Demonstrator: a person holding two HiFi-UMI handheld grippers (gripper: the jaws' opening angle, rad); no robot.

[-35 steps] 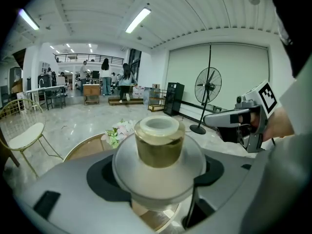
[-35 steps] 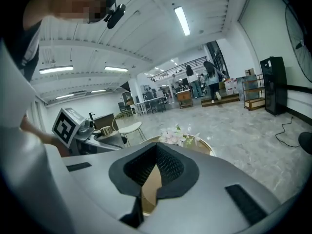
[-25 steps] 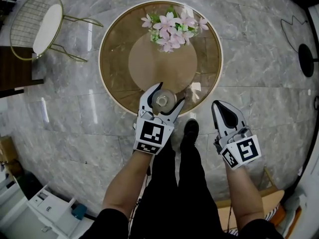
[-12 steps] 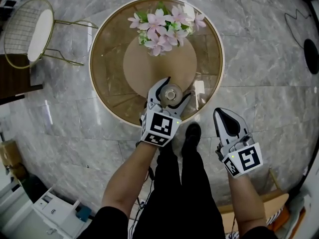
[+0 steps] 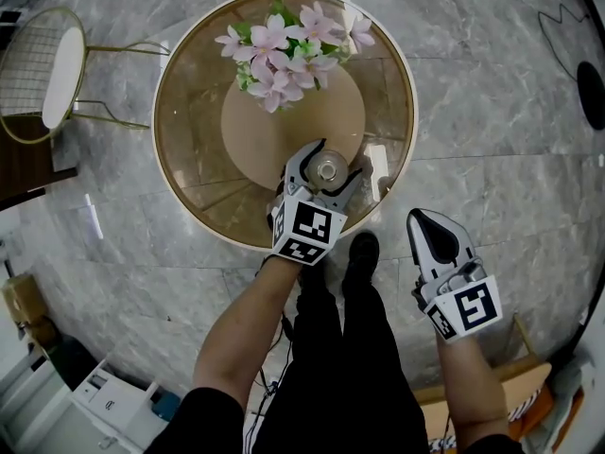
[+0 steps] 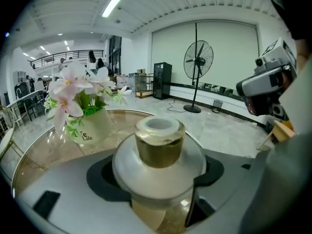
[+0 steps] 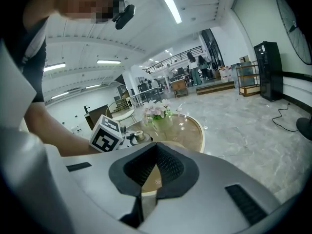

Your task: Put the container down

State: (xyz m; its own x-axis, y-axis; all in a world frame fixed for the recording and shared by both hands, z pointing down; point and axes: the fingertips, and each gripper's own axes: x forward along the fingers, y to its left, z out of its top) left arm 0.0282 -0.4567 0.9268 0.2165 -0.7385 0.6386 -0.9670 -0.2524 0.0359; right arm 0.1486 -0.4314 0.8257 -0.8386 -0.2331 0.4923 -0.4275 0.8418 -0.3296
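The container [image 5: 328, 170] is a small clear jar with wide shoulders and a short neck; the left gripper view shows it close up [image 6: 160, 141]. My left gripper [image 5: 337, 159] is shut on its body, over the near part of the round glass table [image 5: 189, 197]. Whether the base touches the glass I cannot tell. A vase of pink flowers [image 5: 284, 50] stands beyond it on the table, also seen in the left gripper view [image 6: 80, 104]. My right gripper [image 5: 423, 223] hangs shut and holds nothing, off the table's near right edge, over the floor [image 7: 155, 167].
A gold wire chair [image 5: 47, 64] stands at the far left. The person's legs and a black shoe [image 5: 360, 250] are just below the table edge. A white box [image 5: 104, 395] lies at lower left, a cardboard box [image 5: 515, 386] at lower right. A standing fan [image 6: 198, 60] is across the room.
My left gripper has carried the container farther in over the table, toward its middle. The right gripper has stayed beside the table, still shut.
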